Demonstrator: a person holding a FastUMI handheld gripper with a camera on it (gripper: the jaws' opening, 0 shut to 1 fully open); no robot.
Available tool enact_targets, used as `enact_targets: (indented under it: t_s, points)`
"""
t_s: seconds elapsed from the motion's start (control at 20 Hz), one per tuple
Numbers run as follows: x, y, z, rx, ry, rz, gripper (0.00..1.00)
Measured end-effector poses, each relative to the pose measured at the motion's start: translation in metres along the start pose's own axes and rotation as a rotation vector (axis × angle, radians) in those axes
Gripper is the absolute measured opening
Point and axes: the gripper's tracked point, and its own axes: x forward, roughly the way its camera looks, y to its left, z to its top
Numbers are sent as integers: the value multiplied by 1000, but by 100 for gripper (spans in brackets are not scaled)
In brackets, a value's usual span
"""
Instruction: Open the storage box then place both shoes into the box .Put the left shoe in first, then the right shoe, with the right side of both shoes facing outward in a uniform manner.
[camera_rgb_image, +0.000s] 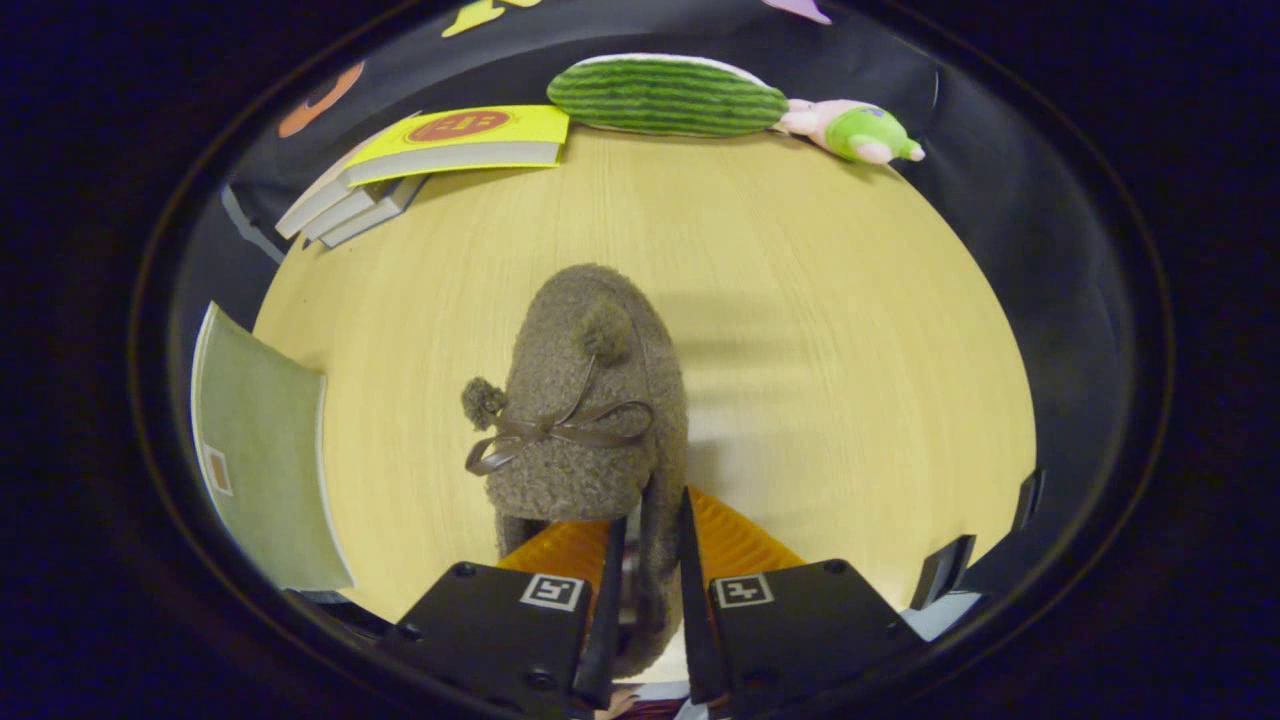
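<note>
A brown fuzzy shoe (585, 400) with pompoms and a thin bow hangs lifted above the light wooden table (820, 330), toe pointing away from me. My gripper (648, 535) is shut on the shoe's right side wall at the heel opening, one finger inside and one outside. The shoe's shadow falls on the table to its right.
A green book (262, 455) lies at the table's left edge. A stack of books with a yellow cover (455, 145) sits at the far left. A striped green plush (668, 97) and a pink-and-green plush toy (855, 130) lie along the far edge.
</note>
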Motion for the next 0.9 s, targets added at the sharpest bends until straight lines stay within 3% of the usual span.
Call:
enact_targets:
  t_s: [0.05, 0.2, 0.25, 0.45, 0.9]
  points:
    - [-4, -4, -1, -13, 1, -5, 32]
    - [-16, -4, 2, 20, 1, 22, 10]
    - [-19, 0, 2, 50, 7, 45, 8]
    - [-48, 17, 1, 102, 27, 113, 7]
    - [-137, 69, 20, 122, -13, 176, 7]
